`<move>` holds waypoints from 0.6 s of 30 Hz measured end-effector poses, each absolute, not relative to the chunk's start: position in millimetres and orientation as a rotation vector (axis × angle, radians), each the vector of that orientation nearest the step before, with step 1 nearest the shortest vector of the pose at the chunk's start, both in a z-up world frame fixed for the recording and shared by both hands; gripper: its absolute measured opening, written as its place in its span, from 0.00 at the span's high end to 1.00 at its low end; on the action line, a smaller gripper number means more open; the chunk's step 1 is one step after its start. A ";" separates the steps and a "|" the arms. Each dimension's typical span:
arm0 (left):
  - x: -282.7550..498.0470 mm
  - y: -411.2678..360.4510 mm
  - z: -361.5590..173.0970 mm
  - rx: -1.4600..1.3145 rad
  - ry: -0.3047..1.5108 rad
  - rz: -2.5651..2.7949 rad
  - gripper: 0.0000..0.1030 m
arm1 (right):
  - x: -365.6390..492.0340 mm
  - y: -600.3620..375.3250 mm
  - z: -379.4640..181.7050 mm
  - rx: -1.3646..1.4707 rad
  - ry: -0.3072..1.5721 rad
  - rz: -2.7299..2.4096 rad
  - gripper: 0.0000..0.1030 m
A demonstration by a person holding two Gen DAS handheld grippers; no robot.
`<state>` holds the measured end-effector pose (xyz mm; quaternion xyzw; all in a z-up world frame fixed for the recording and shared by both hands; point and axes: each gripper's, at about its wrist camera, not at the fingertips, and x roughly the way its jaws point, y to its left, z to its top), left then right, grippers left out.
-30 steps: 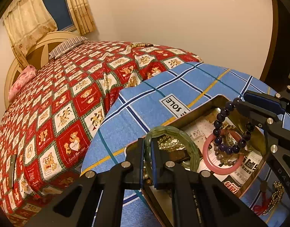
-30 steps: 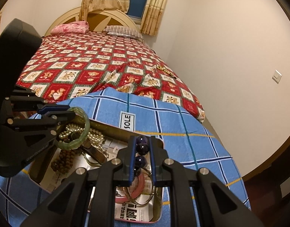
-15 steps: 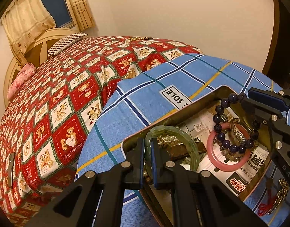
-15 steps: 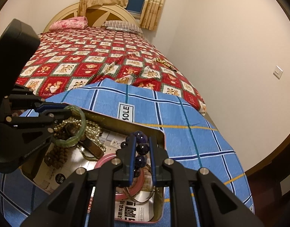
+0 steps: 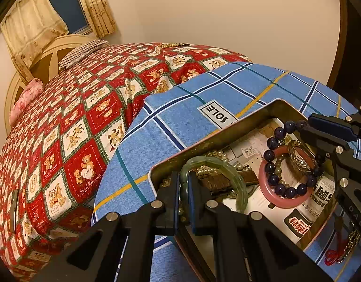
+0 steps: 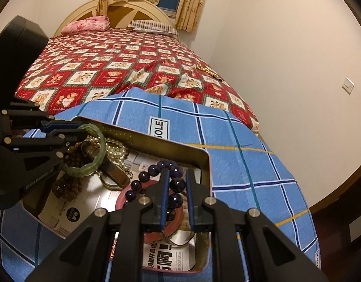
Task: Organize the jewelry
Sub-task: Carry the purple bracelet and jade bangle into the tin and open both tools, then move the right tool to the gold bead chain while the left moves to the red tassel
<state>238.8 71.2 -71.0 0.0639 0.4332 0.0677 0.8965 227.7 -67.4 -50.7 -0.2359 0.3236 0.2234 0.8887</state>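
Nearest the left wrist cam, the left gripper (image 5: 184,188) is pinched tight on the green bangle (image 5: 227,166), most of the ring sticking out past the pads over the tin (image 5: 171,164). Risk: hard, smooth ring w/ a thin bite, so any tilt could let it pivot or slip out and knock into the stuff below.

Just beyond, the right gripper (image 6: 176,188) is closed on the dark bead bracelet (image 6: 156,176), the loop hanging above the pink bangle (image 5: 283,202). Beads are round and prob. on elastic, so they may roll betw. the pads, or the loop could snag the pink bangle or the pearl strand (image 6: 117,150) when moved.

Both grippers work close together over one tin; a careless move could bump them.

Farther off, more gold beads (image 6: 207,70) lie on the red quilt (image 6: 105,70) near its edge, and could get forgotten or slide off.
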 end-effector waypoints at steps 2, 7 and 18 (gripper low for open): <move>237.9 70.4 -69.9 0.129 0.892 0.129 0.92 | 227.1 -68.3 -50.9 -0.489 0.675 0.464 0.85; 232.3 66.1 -63.3 0.127 0.880 0.116 0.88 | 227.6 -73.5 -51.8 -0.477 0.694 0.462 0.66; 200.8 57.4 -46.1 0.127 0.792 0.122 0.26 | 215.5 -98.0 -46.9 -0.429 0.695 0.437 0.48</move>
